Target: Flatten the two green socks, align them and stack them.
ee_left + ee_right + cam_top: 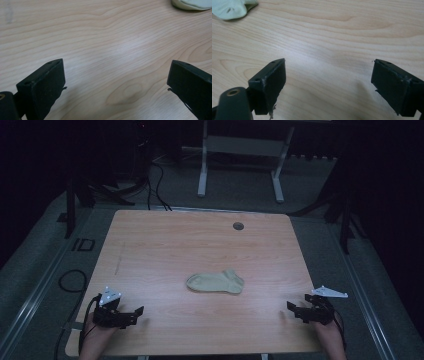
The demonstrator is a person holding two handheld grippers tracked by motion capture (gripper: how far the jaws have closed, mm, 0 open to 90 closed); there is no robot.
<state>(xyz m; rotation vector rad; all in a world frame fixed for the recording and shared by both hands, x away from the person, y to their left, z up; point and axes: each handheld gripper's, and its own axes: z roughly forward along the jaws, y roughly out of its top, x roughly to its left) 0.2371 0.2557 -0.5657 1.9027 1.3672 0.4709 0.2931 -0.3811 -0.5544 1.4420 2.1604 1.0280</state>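
Note:
A pale yellow-green ankle sock [215, 282] lies flat near the middle of the wooden table [165, 245]. My left gripper [136, 312] rests low over the table's front left, held in a hand, its jaws wide apart with bare wood between them. My right gripper [291, 308] sits at the front right, also open and empty. In the left gripper view [116, 75] the sock's toe end [192, 4] peeks in at the top right. In the right gripper view [328, 75] the sock's cuff end [232, 8] lies at the top left, well beyond the jaws.
A round cable grommet [238, 226] sits near the table's far edge. Behind the table stands a white desk frame [240, 160] on a grey floor. Black stands and cables [150, 185] crowd the far left, and a cable loop [72, 281] lies left of the table.

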